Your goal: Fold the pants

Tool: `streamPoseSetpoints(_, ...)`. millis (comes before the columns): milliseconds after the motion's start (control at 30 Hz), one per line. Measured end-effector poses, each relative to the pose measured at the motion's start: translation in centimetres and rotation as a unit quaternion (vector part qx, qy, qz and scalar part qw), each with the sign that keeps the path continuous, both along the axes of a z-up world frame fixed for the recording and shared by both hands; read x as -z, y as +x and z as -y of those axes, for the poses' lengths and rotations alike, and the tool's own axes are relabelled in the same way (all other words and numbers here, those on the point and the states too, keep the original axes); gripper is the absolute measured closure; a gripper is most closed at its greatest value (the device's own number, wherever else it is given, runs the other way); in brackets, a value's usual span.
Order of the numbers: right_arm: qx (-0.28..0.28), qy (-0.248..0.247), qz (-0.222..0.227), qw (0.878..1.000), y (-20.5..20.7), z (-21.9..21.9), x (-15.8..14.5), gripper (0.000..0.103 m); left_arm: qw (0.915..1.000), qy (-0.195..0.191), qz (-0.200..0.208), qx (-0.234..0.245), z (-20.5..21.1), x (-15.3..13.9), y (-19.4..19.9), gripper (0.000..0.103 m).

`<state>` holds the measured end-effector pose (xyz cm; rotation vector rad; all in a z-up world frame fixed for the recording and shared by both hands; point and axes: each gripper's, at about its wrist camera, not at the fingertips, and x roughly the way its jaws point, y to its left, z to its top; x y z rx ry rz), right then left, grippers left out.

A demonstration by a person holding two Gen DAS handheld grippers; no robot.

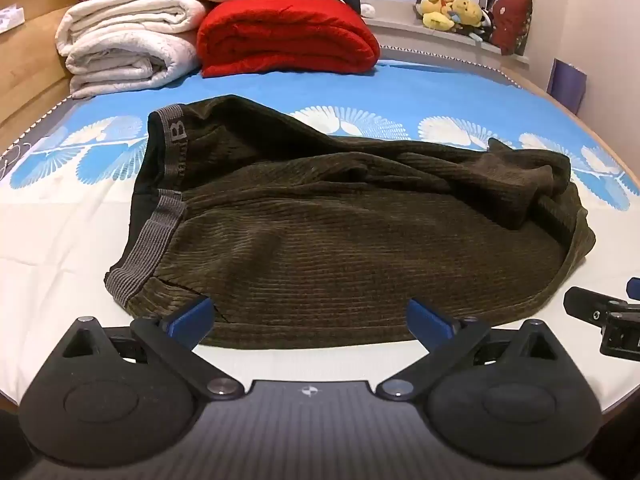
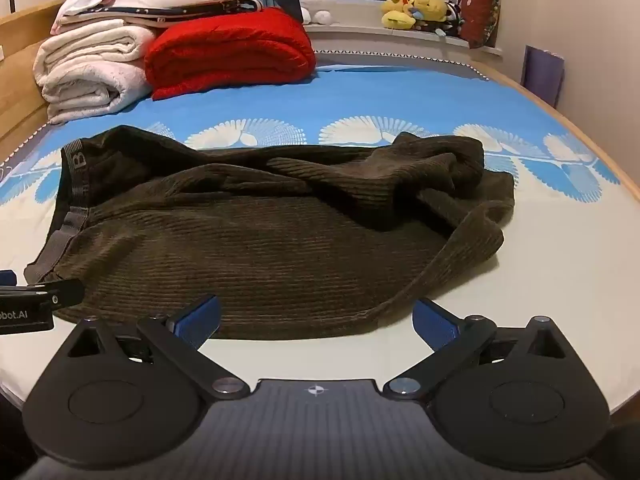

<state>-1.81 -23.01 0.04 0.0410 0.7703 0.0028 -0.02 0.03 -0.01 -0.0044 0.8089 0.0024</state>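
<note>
Dark olive corduroy pants lie crumpled on the bed, grey elastic waistband at the left and legs bunched up at the right. My left gripper hovers open over the pants' near hem, nothing between its blue pads. The right wrist view shows the same pants, with my right gripper open above their near edge toward the right end. Each gripper shows at the edge of the other's view: the right one, the left one.
The bed has a blue and white patterned sheet. Folded white blankets and a red blanket are stacked at the back left. Plush toys sit on the windowsill. A wooden frame runs along the left.
</note>
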Motion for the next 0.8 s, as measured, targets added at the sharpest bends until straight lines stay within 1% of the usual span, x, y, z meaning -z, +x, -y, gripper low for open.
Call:
streamPoseSetpoints(100, 0.002, 0.004, 0.003, 1.000, -0.3, 0.3, -0.3, 0.002, 1.0000, -0.004, 0.000, 0.001, -0.2, -0.1, -0.2, 0.001)
streamPoseSetpoints(233, 0.001, 0.001, -0.013, 1.000, 0.5, 0.3, 0.7, 0.002, 1.0000, 0.001, -0.002, 0.004, 0.3, 0.5, 0.3, 0.001)
streamPoseSetpoints(333, 0.003, -0.002, -0.005, 1.000, 0.1, -0.3, 0.3, 0.002, 1.0000, 0.005, -0.002, 0.007, 0.6, 0.4, 0.5, 0.001)
streamPoseSetpoints(367, -0.001, -0.002, -0.004, 1.000, 0.1, 0.2, 0.2, 0.002, 0.9999, 0.008, 0.001, 0.009, 0.8, 0.4, 0.3, 0.001)
streamPoseSetpoints(567, 0.000, 0.000, -0.002, 1.000, 0.0, 0.3, 0.0, 0.002, 0.9999, 0.001, 0.006, 0.015, 0.8, 0.4, 0.1, 0.001)
streamPoseSetpoints(633, 0.001, 0.000, -0.001, 1.000, 0.0, 0.3, 0.0, 0.002, 0.9997, -0.003, 0.006, 0.024, 0.9, 0.4, 0.0, 0.001)
streamPoseSetpoints(800, -0.001, 0.005, 0.005, 1.000, 0.0, 0.4, -0.2, 0.002, 0.9992, 0.009, 0.014, 0.035, 1.6, 0.3, -0.2, 0.001)
